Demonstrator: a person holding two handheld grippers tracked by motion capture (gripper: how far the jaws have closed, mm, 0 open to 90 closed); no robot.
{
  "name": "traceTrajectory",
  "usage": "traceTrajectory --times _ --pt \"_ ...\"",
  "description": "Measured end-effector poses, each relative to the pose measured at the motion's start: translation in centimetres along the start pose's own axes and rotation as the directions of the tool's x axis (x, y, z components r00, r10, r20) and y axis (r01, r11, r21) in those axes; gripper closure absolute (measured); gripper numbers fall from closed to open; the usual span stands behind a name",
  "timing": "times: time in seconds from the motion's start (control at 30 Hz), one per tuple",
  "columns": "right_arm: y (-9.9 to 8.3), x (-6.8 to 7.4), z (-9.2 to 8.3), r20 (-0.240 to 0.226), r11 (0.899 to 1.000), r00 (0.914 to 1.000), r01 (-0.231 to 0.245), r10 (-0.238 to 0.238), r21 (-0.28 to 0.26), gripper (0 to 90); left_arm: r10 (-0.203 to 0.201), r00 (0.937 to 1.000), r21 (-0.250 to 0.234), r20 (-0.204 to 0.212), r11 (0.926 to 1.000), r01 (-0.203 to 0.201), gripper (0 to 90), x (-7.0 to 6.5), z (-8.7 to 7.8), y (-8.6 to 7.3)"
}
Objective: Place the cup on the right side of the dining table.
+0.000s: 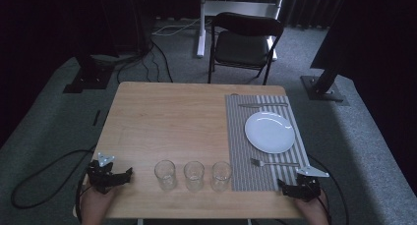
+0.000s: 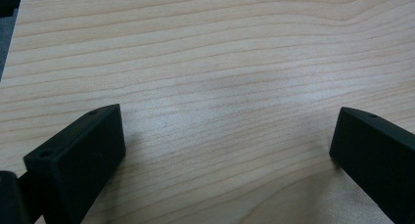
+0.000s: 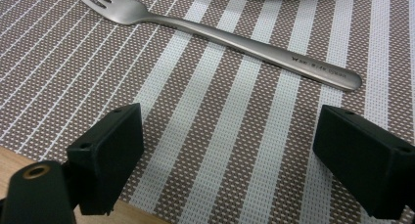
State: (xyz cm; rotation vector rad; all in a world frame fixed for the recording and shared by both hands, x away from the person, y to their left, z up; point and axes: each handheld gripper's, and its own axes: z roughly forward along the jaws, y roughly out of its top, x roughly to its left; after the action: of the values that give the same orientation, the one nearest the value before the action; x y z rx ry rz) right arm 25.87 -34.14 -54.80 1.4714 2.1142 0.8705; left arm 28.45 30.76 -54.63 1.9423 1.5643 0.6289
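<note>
1. The wooden worktop (image 1: 167, 122) takes up the middle of the high view, its pale grain running left to right; grey carpet surrounds it, and a dark folding chair (image 1: 245, 43) stands beyond its far edge at the upper centre.
2. A striped placemat (image 1: 246, 136) covers the right part of the worktop, from near the far edge down to near the bottom edge.
3. A white plate (image 1: 269, 131) lies on the placemat, right of centre in the frame.
4. Three clear drinking glasses (image 1: 193, 175) stand upright in a row at the lower centre, on bare wood just left of the placemat, close together but apart from one another.
5. The left gripper (image 1: 129, 173) rests at the lower left of the high view. In the left gripper view its jaws stand spread wide over bare wood with nothing between them.
6. The right gripper (image 1: 281, 185) sits at the lower right, over the near corner of the placemat. In the right gripper view its jaws are spread wide, with only placemat between them.
7. A fork (image 3: 215, 33) lies on the placemat just beyond the right gripper's jaws, crossing the upper part of the right gripper view, tines toward the upper left, untouched.
8. A knife (image 1: 263, 105) lies on the placemat above the plate.
</note>
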Motion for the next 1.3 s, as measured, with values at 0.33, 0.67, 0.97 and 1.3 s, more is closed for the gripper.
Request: traceTrajectory --times 0.33,0.67,0.97,1.3 --pt "0.13 -0.01 0.00 -0.001 1.000 1.0000 0.003 -0.003 0.011 11.0 0.000 1.0000 0.000 0.000 1.0000 0.000 0.3 0.00 0.00 0.00" --pt "0.22 0.00 0.01 -0.001 1.000 1.0000 0.001 -0.001 0.018 11.0 0.000 1.0000 0.000 0.000 1.0000 0.000 0.3 0.00 0.00 0.00" --pt "0.46 -0.04 0.02 -0.004 0.999 1.0000 0.005 -0.005 0.034 11.3 0.000 1.0000 0.000 0.000 1.0000 0.000 0.3 0.00 0.00 0.00" --pt "0.48 0.01 -0.56 -0.063 0.998 0.9978 0.023 -0.020 0.051 12.3 0.000 1.0000 0.000 0.000 1.0000 0.000 0.3 0.00 0.00 0.00"
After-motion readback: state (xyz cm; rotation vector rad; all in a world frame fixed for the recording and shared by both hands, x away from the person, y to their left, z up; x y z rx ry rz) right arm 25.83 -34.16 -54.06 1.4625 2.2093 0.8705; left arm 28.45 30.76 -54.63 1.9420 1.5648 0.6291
